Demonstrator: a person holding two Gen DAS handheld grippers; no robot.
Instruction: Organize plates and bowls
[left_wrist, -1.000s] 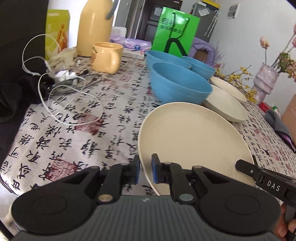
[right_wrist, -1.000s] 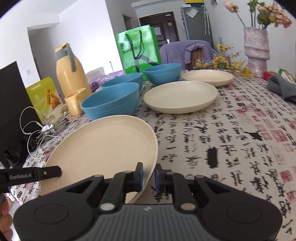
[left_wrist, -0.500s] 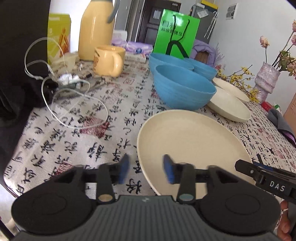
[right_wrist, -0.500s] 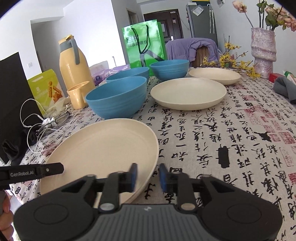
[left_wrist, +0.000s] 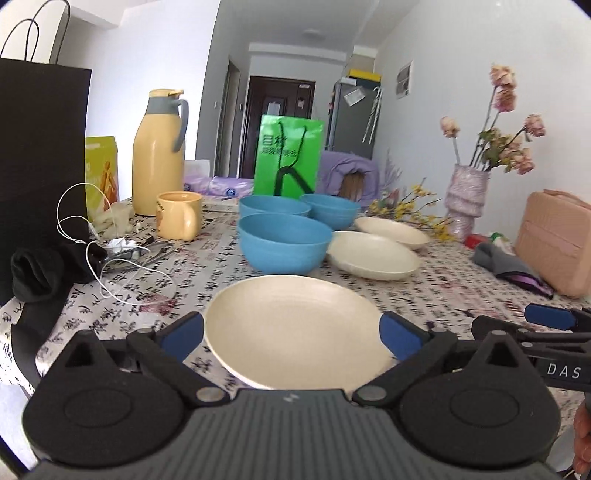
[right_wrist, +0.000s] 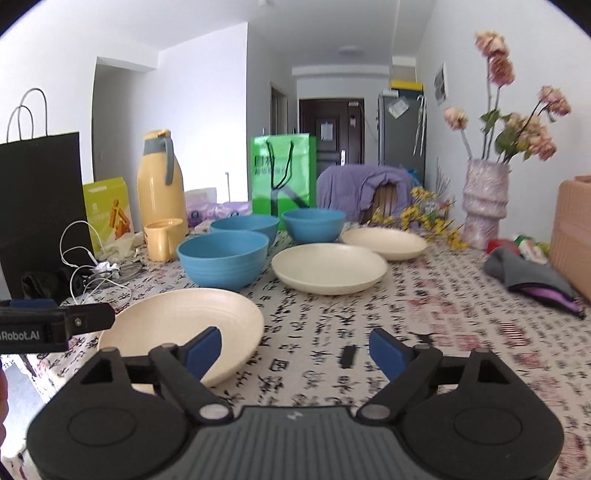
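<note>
Cream plate (left_wrist: 295, 325) lies before left gripper (left_wrist: 291, 334).

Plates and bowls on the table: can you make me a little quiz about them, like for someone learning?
1. How many blue bowls are on the table?
2. True or false: the cream plates are stacked in one pile.
3. Which item is nearest the claws: A) plate, B) bowl, C) mug?

Key:
1. Three; nearest blue bowl.
2. False; the three cream plates lie apart on the table.
3. A; the nearest cream plate, not held by the open left claw or right claw.
</note>
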